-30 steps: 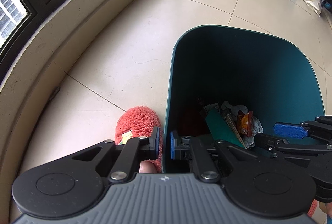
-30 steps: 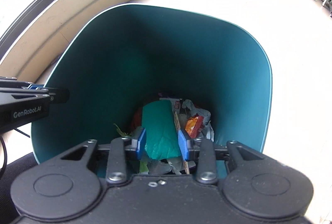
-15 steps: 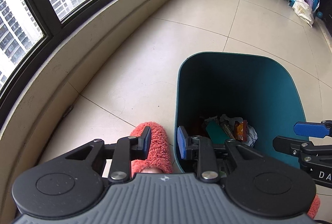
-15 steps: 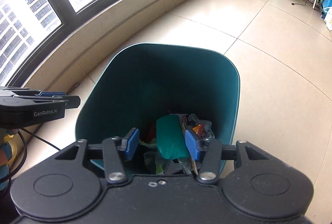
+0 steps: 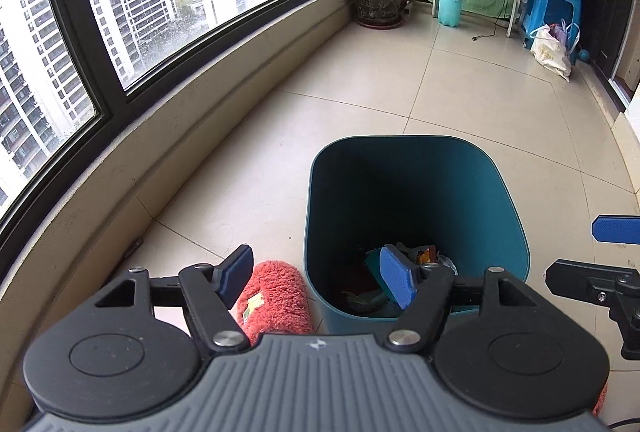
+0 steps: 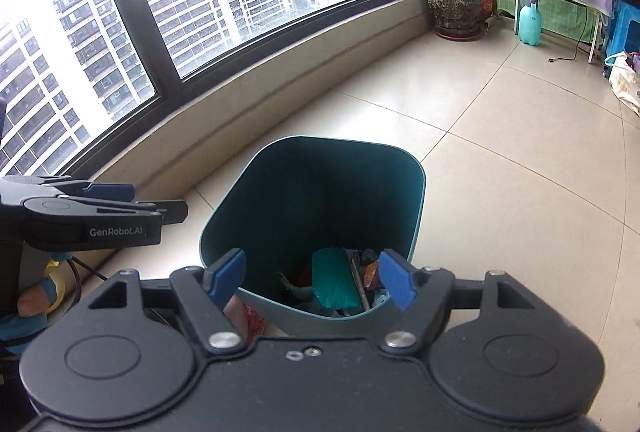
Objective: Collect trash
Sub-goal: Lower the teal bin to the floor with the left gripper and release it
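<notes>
Teal bin (image 5: 416, 192) on tiled floor (image 5: 360, 104) near window, wrappers and green packet (image 6: 334, 278) inside, left tongs (image 5: 318, 272) and right tongs (image 6: 312, 276) above it, both opening, nothing held.

We see both views lit by flat, overcast daylight from the curved window (image 5: 120, 32), whose sky is blown out to white. The tiled floor (image 5: 360, 92) carries a soft sheen and only faint shadows. The inside of the teal bin (image 5: 416, 200) falls into deep shade, so its contents read dimly. Fisheye bending bows the window frames and the sill toward the edges. Focus is crisp, with slight softness at the corners.
</notes>
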